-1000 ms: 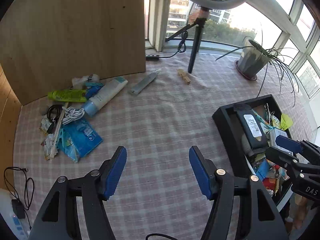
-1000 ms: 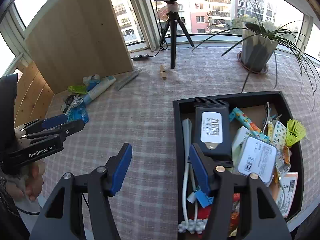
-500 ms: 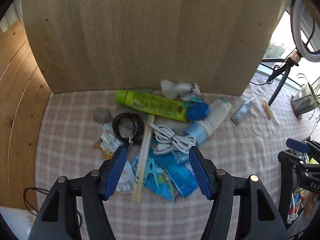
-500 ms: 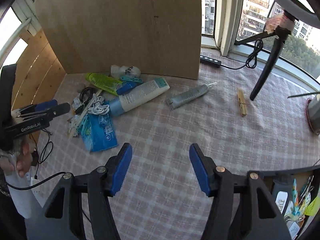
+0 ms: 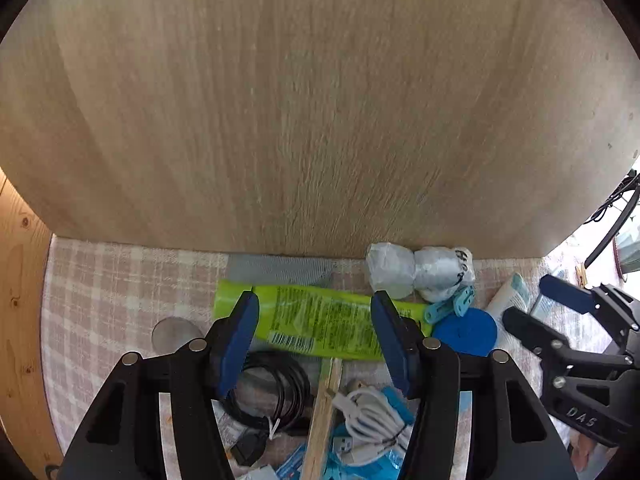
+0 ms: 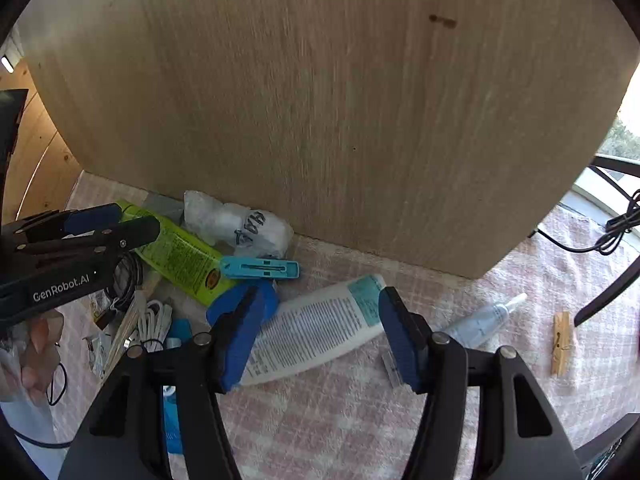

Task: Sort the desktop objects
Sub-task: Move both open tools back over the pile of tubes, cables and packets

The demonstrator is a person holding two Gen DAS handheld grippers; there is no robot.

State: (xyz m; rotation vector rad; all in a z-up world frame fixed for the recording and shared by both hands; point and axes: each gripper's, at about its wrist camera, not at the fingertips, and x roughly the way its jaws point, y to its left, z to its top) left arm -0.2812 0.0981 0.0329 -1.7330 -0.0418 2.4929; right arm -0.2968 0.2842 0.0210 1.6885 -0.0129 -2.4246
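the left gripper (image 5: pixel 315 334) points steeply down over the pile of clutter, its jaws closing while still well apart, with the green tube (image 5: pixel 320 322) lying crosswise between the blue pads (image 5: pixel 239 336); the pads do not appear to press on it, so nothing is held. just beyond its fingertips a crumpled white packet (image 5: pixel 420 270) sits against the foot of the wooden board (image 5: pixel 300 100), and to its right lie a light-blue clip (image 5: pixel 450 306) and a round blue cap (image 5: pixel 466 332). below and between the fingers are a coiled black cable (image 5: pixel 280 392), a wooden stick (image 5: pixel 322 412) and a bundled white cable (image 5: pixel 370 414), all on the checked cloth (image 5: pixel 104 280). the right gripper (image 6: pixel 318 338) hangs just to the right of the left one, jaws parted about halfway and empty, straddling the white tube (image 6: pixel 316 332) that lies flat beneath them without touching the pads. off its right finger lie a small clear tube (image 6: pixel 486 316) and, farther right, a wooden clothespin (image 6: pixel 561 342). a hand (image 6: pixel 34 350) grips the left tool's handle at the picture's left edge.
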